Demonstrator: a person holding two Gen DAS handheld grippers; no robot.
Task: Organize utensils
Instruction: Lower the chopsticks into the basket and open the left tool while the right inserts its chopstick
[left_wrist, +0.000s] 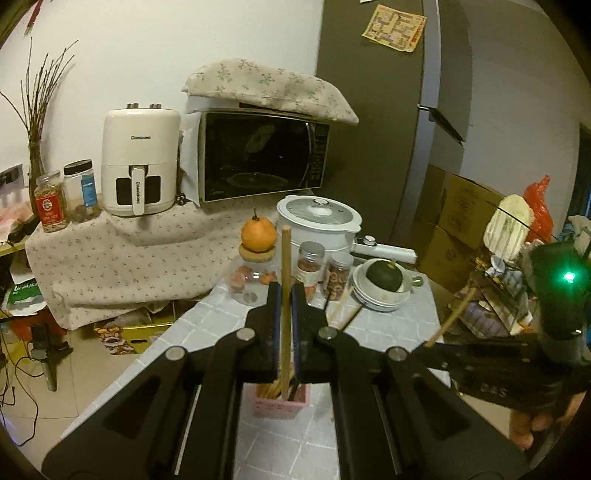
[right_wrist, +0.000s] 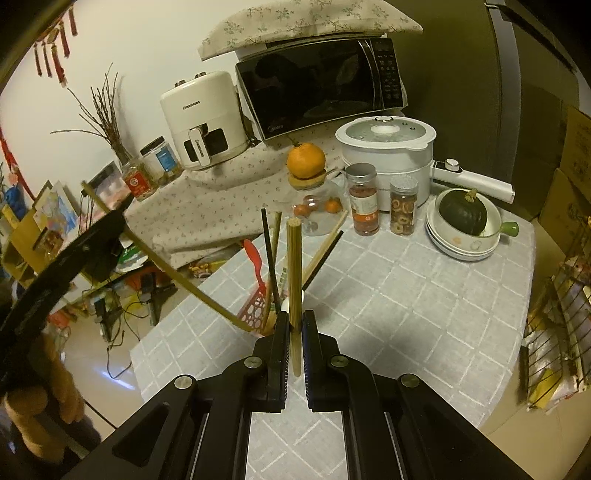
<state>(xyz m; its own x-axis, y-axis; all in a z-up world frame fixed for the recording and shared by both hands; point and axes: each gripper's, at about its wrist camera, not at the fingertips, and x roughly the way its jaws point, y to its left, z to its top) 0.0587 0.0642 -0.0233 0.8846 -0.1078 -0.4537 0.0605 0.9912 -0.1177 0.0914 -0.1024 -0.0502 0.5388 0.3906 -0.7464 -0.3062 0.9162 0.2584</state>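
On the left, the left claw (left_wrist: 285, 291) is clenched on a wooden chopstick (left_wrist: 285, 295), gripped partway along its length so that it stands nearly upright with its lower end pointing at the pink holder (left_wrist: 281, 406) on the counter (left_wrist: 391, 317). Holding it upright this way probably lets it drop straight among the sticks already standing there.

To the right, the right claw (right_wrist: 294, 325) is clamped on a second bamboo chopstick (right_wrist: 294, 280), also near vertical, its top end well above the jaws and its lower end poking out beneath them, free of the counter. In the right wrist view it stands just in front of the cluster of utensils in the holder, among them a dark chopstick (right_wrist: 269, 254) and a red slotted spatula (right_wrist: 255, 288), which lean outward because the holder is loosely filled.

Beyond, jars, an orange (right_wrist: 306, 159) and a white cooker (right_wrist: 386, 147) crowd the back of the counter, leaving the near cloth free for sorting.
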